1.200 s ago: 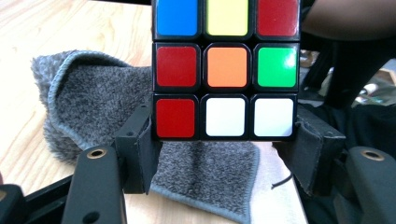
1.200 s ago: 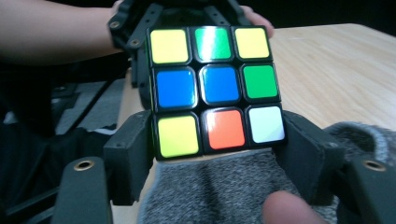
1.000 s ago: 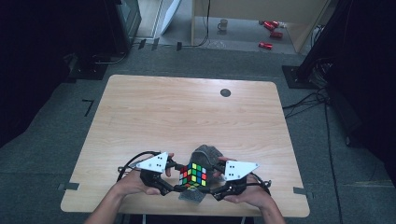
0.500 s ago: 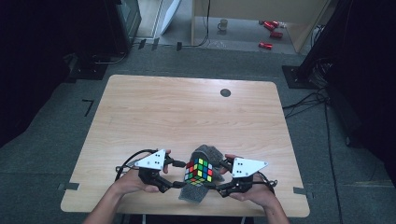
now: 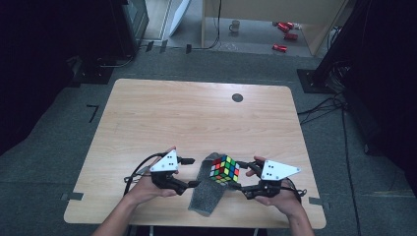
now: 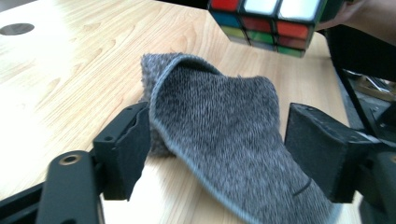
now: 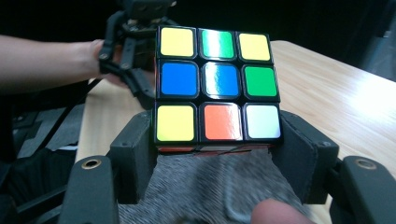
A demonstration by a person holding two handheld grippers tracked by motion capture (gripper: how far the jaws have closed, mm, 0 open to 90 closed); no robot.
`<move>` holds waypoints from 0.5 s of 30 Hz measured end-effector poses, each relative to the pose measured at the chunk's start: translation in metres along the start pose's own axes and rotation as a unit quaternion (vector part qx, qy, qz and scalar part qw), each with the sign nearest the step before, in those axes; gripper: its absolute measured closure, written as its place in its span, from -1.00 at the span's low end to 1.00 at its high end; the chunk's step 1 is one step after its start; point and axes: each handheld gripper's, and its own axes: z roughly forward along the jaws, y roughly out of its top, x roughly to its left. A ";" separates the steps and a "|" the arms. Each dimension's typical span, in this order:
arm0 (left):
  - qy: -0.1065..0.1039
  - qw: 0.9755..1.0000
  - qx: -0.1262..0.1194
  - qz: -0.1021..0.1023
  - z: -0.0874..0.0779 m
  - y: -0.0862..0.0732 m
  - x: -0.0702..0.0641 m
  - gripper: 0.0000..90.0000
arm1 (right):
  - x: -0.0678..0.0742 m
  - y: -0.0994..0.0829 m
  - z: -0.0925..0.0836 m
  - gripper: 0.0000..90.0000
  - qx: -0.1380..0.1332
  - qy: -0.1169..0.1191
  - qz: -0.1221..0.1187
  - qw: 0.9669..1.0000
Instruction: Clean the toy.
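Near tabletop [image 5: 196, 113] front edge, right gripper [image 5: 242, 181] fingers clamp the puzzle cube [image 5: 225, 169]; left gripper [image 5: 193, 172] fingers, just opening, straddle grey cloth [image 5: 209, 196] without pressing.

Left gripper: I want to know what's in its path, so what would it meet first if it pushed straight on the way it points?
Probably the grey cloth, already lying between the open left gripper jaws; the puzzle cube sits beyond and higher.
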 end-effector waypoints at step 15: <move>0.121 0.985 0.118 0.020 0.085 0.005 -0.026 -0.07 | -0.020 -0.017 -0.034 -0.23 -0.006 -0.053 0.034 0.998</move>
